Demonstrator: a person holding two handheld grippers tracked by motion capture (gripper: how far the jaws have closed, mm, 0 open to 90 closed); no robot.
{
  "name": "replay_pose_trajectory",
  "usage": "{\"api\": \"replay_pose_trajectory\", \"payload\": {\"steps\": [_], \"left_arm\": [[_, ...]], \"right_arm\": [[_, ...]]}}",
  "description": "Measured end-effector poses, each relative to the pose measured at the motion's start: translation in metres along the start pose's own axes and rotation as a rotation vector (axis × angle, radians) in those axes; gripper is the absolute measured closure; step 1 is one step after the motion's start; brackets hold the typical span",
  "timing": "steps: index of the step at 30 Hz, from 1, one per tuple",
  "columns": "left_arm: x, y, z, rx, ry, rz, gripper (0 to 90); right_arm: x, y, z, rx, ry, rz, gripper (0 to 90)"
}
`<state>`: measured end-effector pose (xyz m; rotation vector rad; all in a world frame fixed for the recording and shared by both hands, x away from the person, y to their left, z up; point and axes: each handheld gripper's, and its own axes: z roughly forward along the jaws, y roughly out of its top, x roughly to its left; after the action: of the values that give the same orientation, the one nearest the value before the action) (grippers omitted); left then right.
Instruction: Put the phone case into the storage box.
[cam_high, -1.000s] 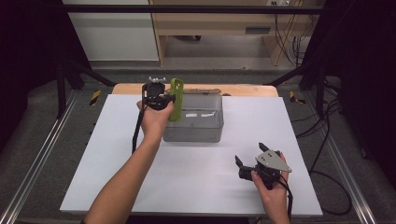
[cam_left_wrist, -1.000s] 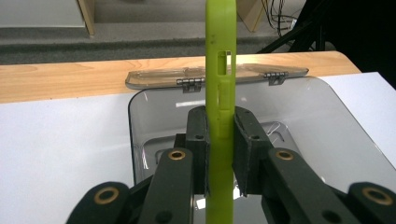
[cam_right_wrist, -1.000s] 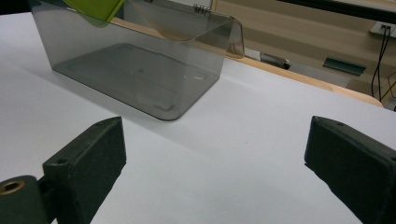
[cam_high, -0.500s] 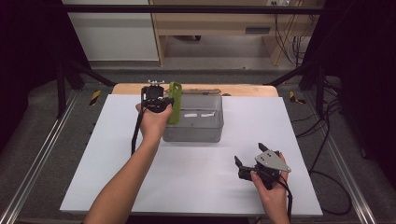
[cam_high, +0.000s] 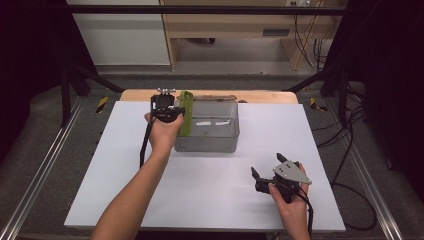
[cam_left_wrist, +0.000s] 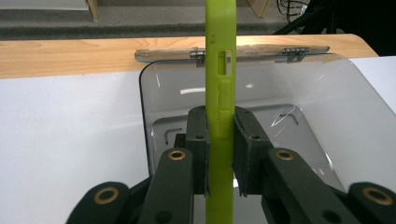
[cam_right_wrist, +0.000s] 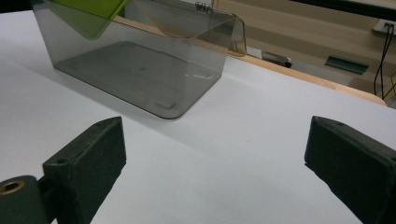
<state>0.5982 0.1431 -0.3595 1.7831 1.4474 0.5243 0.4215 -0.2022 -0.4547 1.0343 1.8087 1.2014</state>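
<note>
Here the clear box's (cam_high: 207, 135) hinged lid (cam_left_wrist: 233, 52) lies open — white table (cam_high: 200, 195) around.

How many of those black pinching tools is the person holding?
2. The left gripper is by the clear box, its fingers pinching a green case. The right gripper hovers open, nearer the person.

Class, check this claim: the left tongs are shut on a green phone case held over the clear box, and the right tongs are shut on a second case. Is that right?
Not quite. The left tongs do grip the green case over the clear box. But the right tongs stand open and empty above the white table, as the right gripper view shows.
</note>
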Motion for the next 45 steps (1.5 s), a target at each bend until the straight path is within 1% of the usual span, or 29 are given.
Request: {"api": "replay_pose_trajectory", "payload": {"steps": [7,20,25,32,40,45], "left_arm": [[0.002,-0.002,0.001,0.010,0.003,-0.001,77.5],[0.000,-0.005,0.005,0.022,0.009,0.005,77.5],[-0.001,-0.006,0.005,0.022,0.024,0.022,77.5],[0.002,-0.008,0.005,0.026,0.040,0.023,77.5],[0.004,-0.010,0.005,0.026,0.081,0.062,77.6],[0.005,-0.011,0.006,0.029,0.087,0.064,77.6]], "right_arm": [[0.000,0.000,0.001,0.002,0.002,-0.003,5.8],[0.000,0.000,0.001,0.007,0.003,-0.007,5.7],[0.000,-0.001,0.001,0.007,0.003,-0.009,5.7],[0.001,-0.001,0.001,0.010,0.004,-0.009,5.7],[0.001,-0.001,0.002,0.013,0.004,-0.008,5.7],[0.001,-0.001,0.002,0.013,0.005,-0.013,5.7]]}}
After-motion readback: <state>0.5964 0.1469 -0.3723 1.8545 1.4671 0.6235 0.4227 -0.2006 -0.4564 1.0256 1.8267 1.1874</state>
